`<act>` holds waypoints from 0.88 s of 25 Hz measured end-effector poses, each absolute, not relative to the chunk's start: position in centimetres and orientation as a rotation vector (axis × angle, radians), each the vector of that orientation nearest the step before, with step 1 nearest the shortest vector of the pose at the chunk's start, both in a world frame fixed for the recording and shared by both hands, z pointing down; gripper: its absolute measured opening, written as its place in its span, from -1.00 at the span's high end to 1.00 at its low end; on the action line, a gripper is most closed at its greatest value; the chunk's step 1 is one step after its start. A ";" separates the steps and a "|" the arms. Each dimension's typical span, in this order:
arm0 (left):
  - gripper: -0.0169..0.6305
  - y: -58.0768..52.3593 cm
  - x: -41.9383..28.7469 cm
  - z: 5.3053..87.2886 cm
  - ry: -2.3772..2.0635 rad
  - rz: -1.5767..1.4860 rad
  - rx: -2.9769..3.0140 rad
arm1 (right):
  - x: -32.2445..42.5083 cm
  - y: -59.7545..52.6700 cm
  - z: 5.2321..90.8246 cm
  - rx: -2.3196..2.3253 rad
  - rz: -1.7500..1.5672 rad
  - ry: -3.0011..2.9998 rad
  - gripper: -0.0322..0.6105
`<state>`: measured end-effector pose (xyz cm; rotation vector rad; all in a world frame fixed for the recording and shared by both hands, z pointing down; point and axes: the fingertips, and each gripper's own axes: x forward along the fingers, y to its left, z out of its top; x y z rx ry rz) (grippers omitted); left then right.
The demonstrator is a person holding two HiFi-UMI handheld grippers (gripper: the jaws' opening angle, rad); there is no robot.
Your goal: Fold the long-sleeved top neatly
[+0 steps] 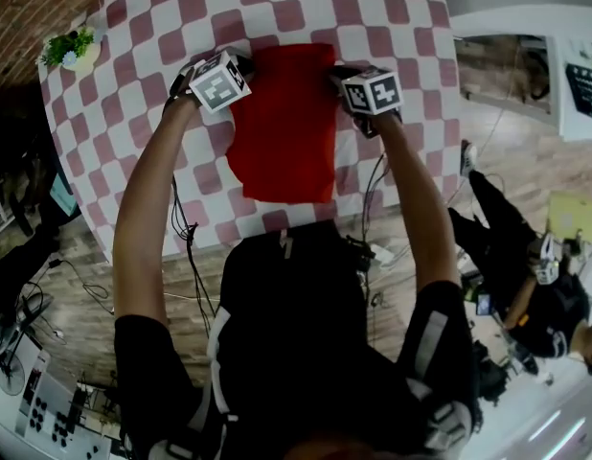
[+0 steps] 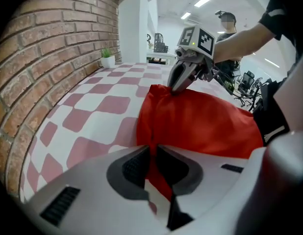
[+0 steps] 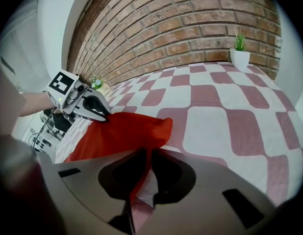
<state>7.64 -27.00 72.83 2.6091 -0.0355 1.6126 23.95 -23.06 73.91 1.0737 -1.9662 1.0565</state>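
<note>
One red top point(image 1: 282, 123) lies on the checked table point(image 1: 392, 27) as a long narrow strip. In the head view its long axis runs straight up the frame, from the person's side toward the far side. Its near end sits at the centre of the frame, close to the table's near edge. That end is flat and free of either tool, though its lower left edge bulges out a little. Further up the frame, the far end is lifted off the table and held at both corners. The left gripper point(image 1: 240, 68) is at the upper left corner of the strip and the right gripper point(image 1: 339, 73) at the upper right corner. They stand level with each other, so neither is nearer to the cloth. In the left gripper view the jaws point(image 2: 152, 165) stand narrow with a pinch of red cloth clamped between them. The right gripper view shows the same, its jaws point(image 3: 147, 168) narrow on a fold of the cloth. The far edge hangs between the two tools in a soft ridge. Whatever fold comes next would probably carry this far edge down the frame along the long axis, toward the near end. Beyond the grippers, a potted plant point(image 1: 74, 51) stands well apart at the upper left of the frame.
</note>
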 end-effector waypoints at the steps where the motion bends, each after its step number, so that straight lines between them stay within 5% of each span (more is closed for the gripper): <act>1: 0.81 -26.9 7.5 72.9 -0.037 1.610 2.597 | 24.0 -23.2 73.7 1.066 1.047 -1.965 0.74; 11: 0.81 -27.1 7.8 72.6 0.018 1.674 2.660 | 24.9 -25.6 70.5 0.682 0.706 -1.953 0.21; 22: 0.81 -27.4 7.7 73.7 0.101 1.671 2.651 | 24.0 -28.0 73.5 0.317 0.472 -1.806 0.20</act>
